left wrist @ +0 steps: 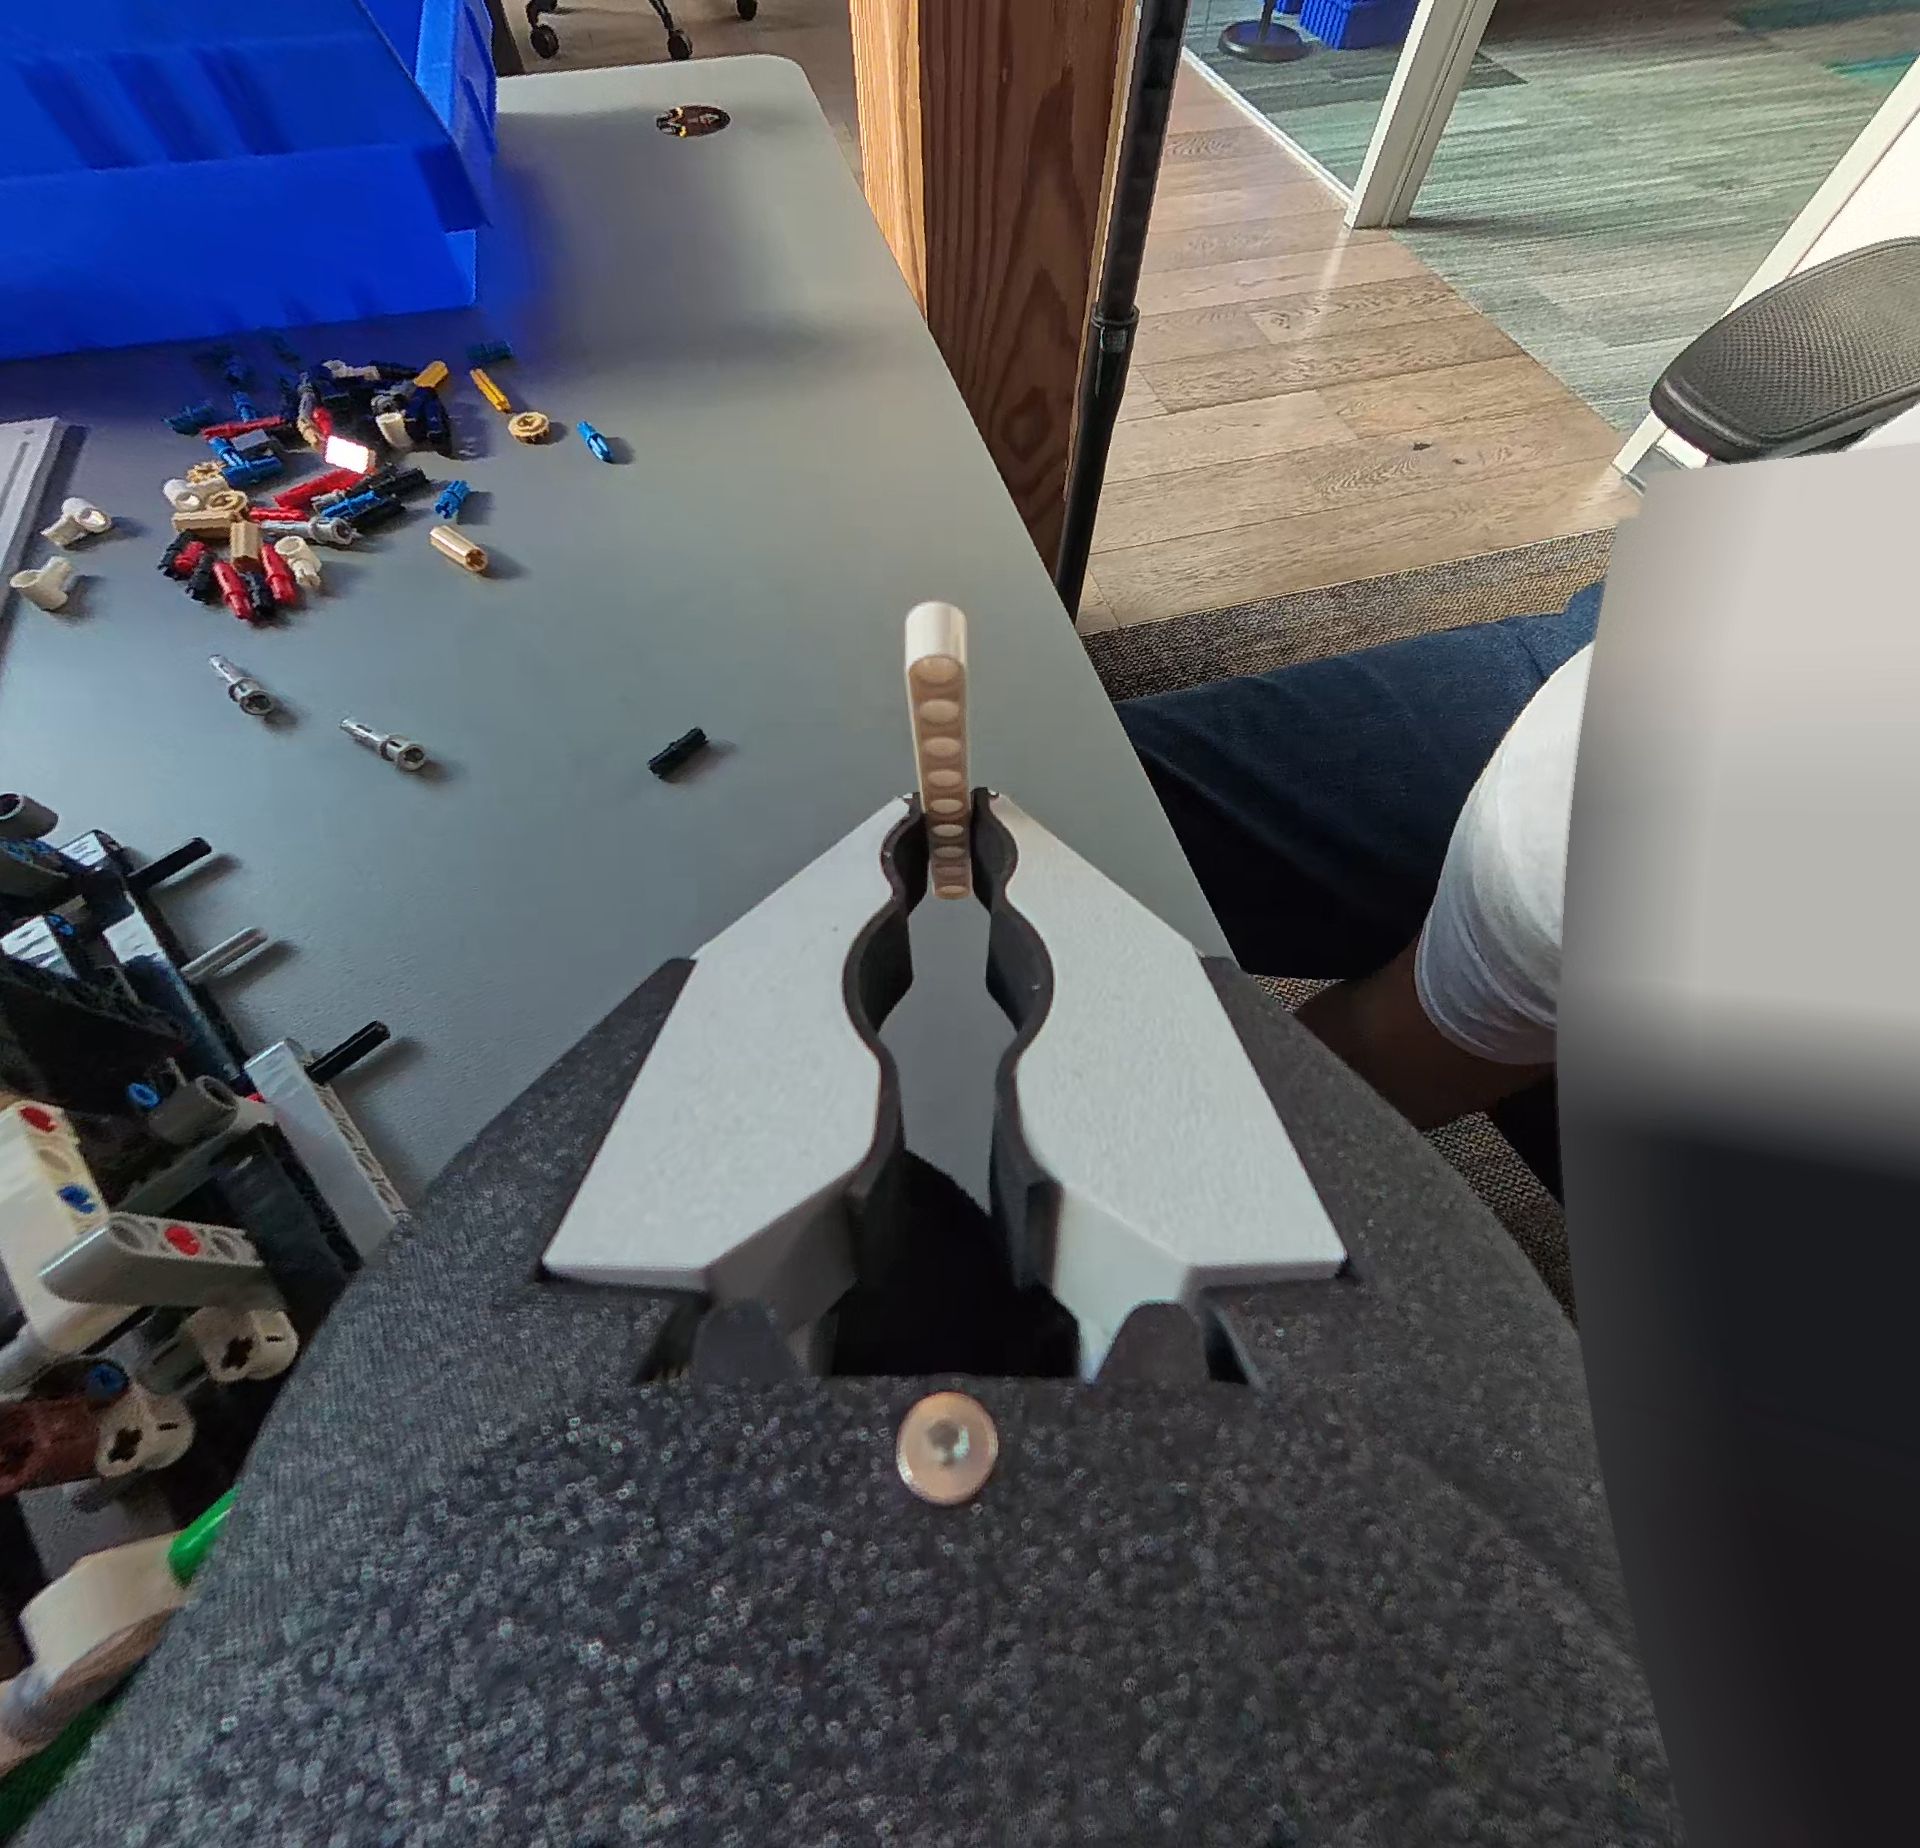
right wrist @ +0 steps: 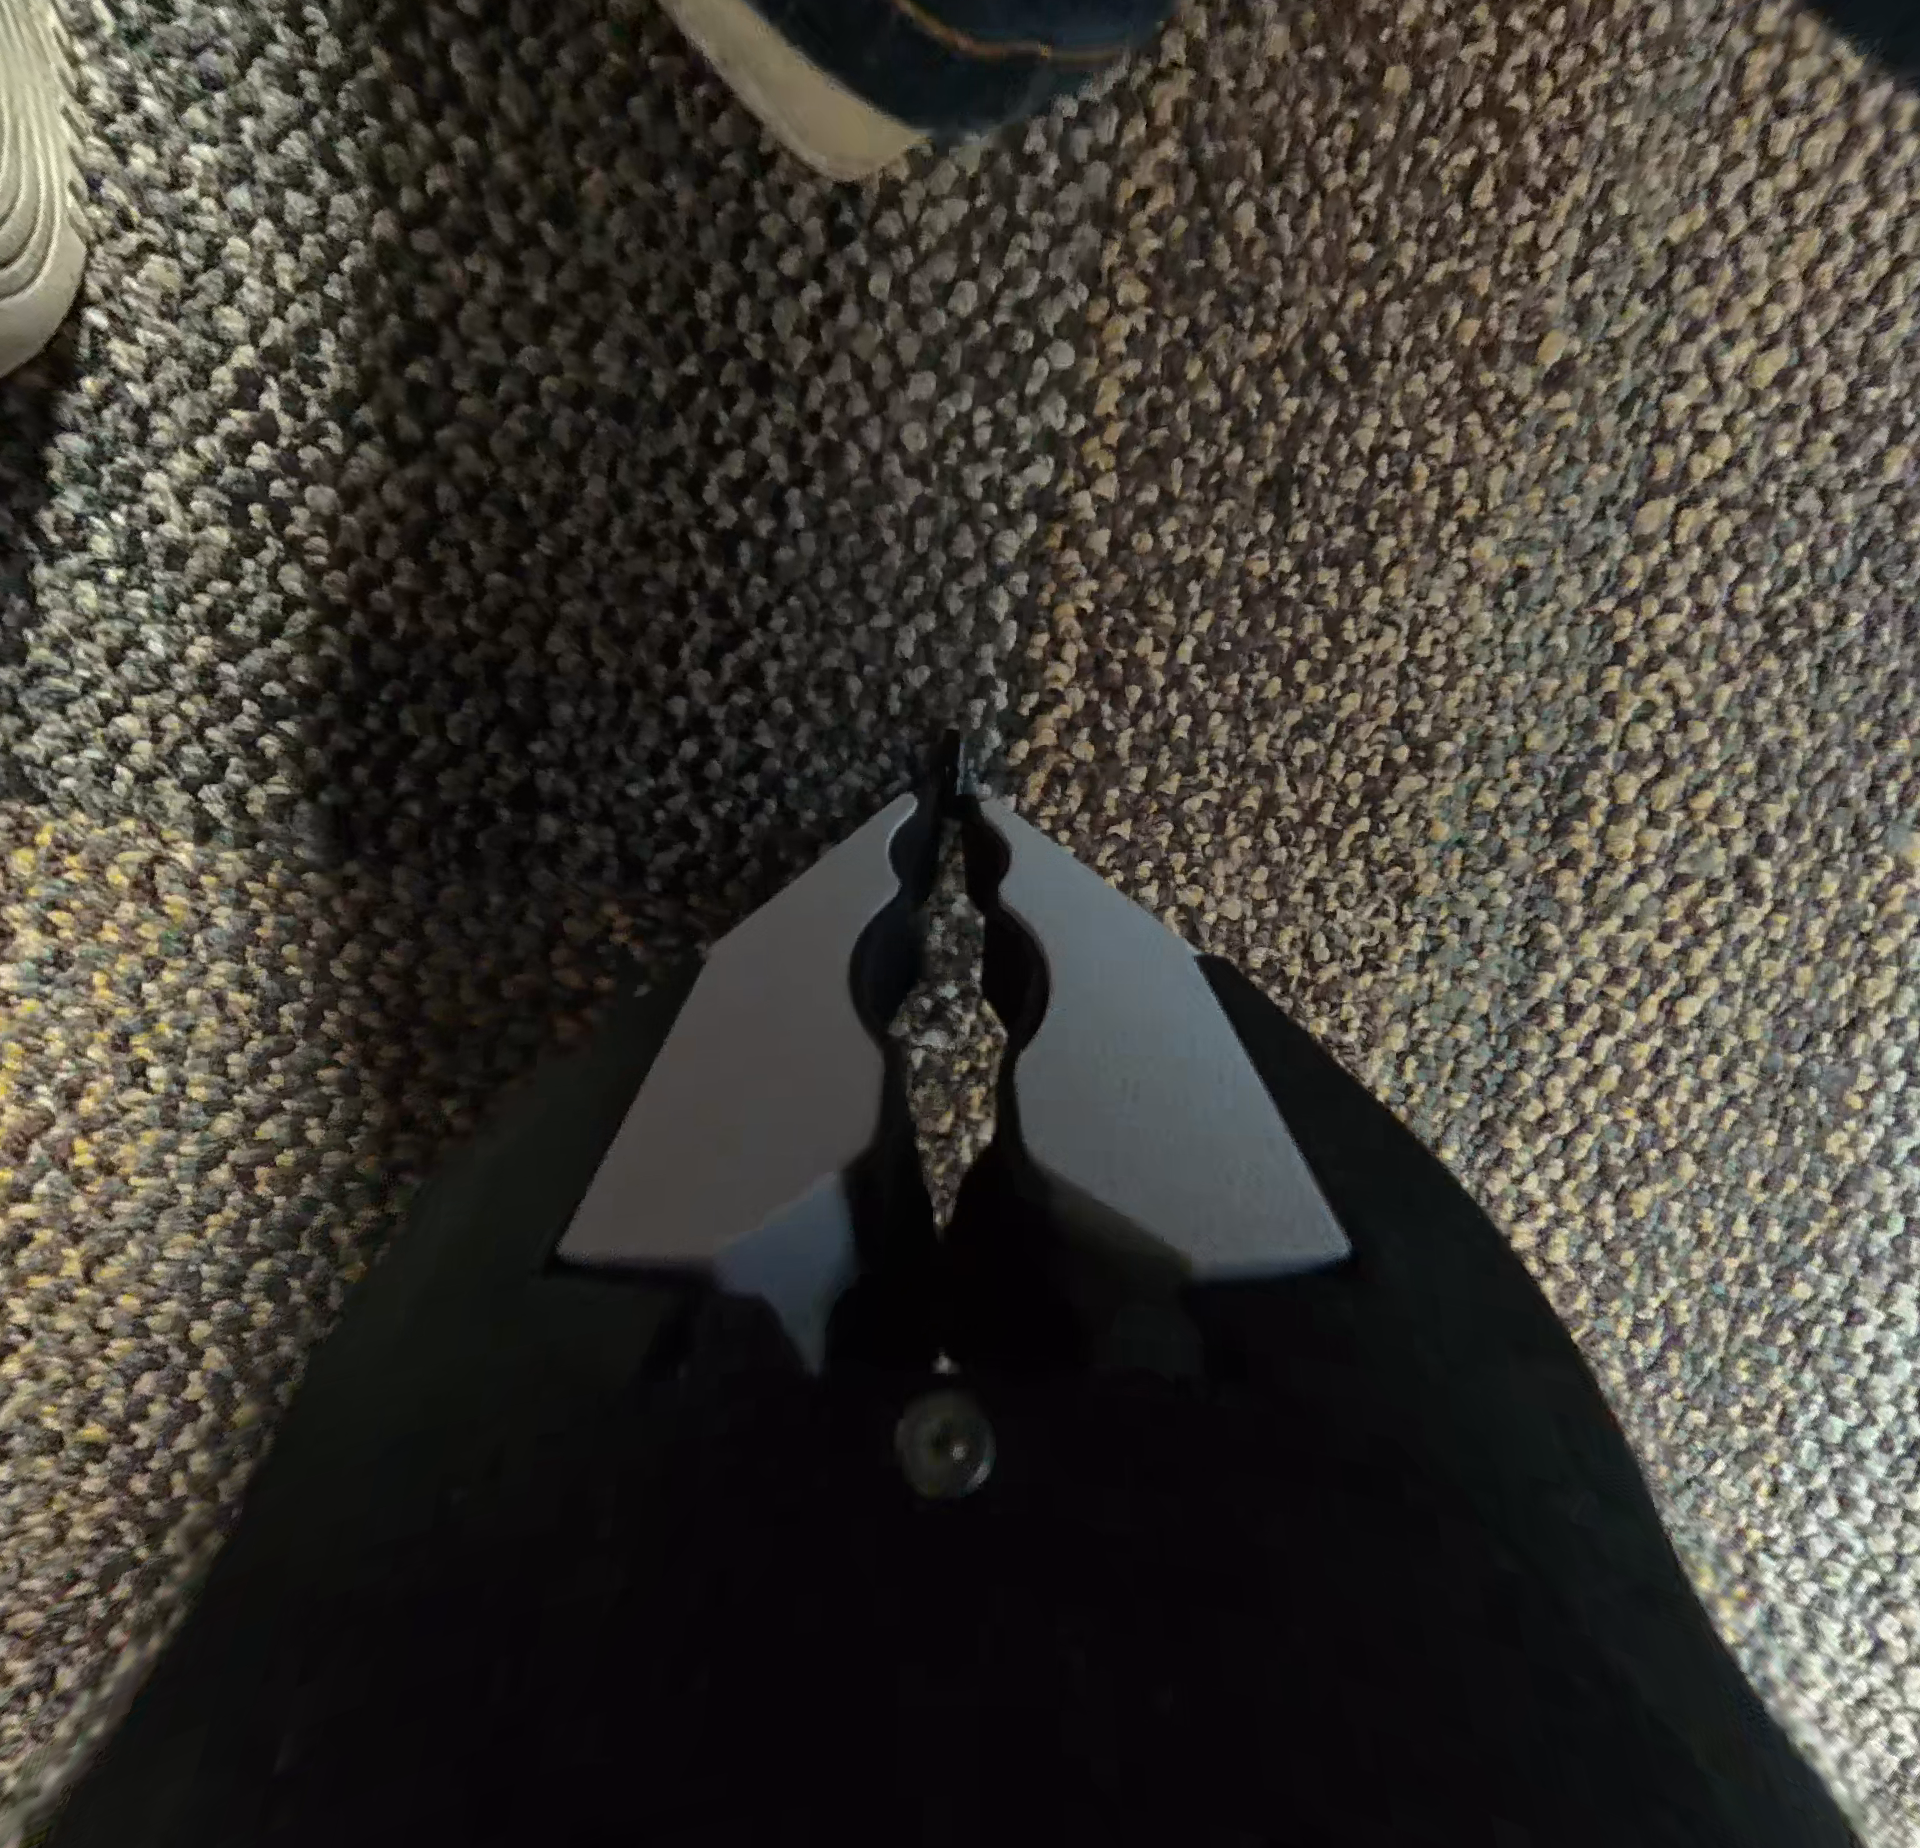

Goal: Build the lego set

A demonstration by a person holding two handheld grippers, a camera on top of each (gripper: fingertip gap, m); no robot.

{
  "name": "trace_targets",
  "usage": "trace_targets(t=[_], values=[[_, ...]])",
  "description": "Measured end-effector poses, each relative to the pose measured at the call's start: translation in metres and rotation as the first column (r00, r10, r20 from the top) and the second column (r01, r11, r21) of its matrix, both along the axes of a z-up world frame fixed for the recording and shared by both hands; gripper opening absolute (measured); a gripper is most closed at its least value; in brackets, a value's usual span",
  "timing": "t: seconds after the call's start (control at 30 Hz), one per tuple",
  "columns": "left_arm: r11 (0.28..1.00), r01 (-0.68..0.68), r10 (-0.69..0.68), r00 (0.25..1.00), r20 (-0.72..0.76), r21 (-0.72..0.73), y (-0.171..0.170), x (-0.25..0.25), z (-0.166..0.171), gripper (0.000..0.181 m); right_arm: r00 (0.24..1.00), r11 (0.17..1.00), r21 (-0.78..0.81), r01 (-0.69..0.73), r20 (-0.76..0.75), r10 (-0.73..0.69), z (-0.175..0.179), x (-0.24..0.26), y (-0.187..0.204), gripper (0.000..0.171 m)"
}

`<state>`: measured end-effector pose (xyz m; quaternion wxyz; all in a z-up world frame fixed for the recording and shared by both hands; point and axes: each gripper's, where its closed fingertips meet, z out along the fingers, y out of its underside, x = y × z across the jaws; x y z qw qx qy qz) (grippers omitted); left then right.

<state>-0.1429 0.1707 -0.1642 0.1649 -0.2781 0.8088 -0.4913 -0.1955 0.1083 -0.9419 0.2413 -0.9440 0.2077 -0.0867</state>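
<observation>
Gripping a pale holed beam [left wrist: 940, 759] upright in the clenched left hand-held gripper [left wrist: 948, 811], above the table [left wrist: 675, 271] edge. Lying beyond: loose lego pieces [left wrist: 301, 479], a half-built model [left wrist: 135, 1175] (near left). Pinching something small and dark [right wrist: 948, 762] in the right hand-held gripper [right wrist: 951, 806], low over carpet [right wrist: 1351, 551].

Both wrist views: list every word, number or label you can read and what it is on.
No text is readable in either view.
Round dark disc on the grey table: markings too small to read.
Beige beam in the left gripper, small black piece in the right gripper, carpet: no writing shows.
</observation>
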Motion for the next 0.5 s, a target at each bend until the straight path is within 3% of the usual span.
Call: trace_targets(t=[0.17,0.27,0.37,0.5], values=[[1.0,-0.002,0.003,1.0,0.003,-0.01,0.001,0.0,0.002,0.006,0.995,0.995,-0.032,-0.093,-0.051,0.091,0.018,-0.01,0.004,0.001],[1.0,-0.01,0.011,1.0,0.012,-0.022,0.002,0.001,0.004,0.006,0.963,0.969,0.021,-0.246,-0.11,0.246,0.063,-0.041,0.026,0.002],[0.999,-0.019,0.019,1.0,0.011,-0.031,0.003,0.002,0.005,0.006,0.872,0.884,0.152,-0.442,-0.161,0.463,0.156,-0.083,0.062,0.002],[0.998,-0.026,0.027,1.0,0.014,-0.05,0.005,0.002,0.008,0.006,0.653,0.668,0.298,-0.682,-0.163,0.739,0.332,-0.136,0.078,0.002]])
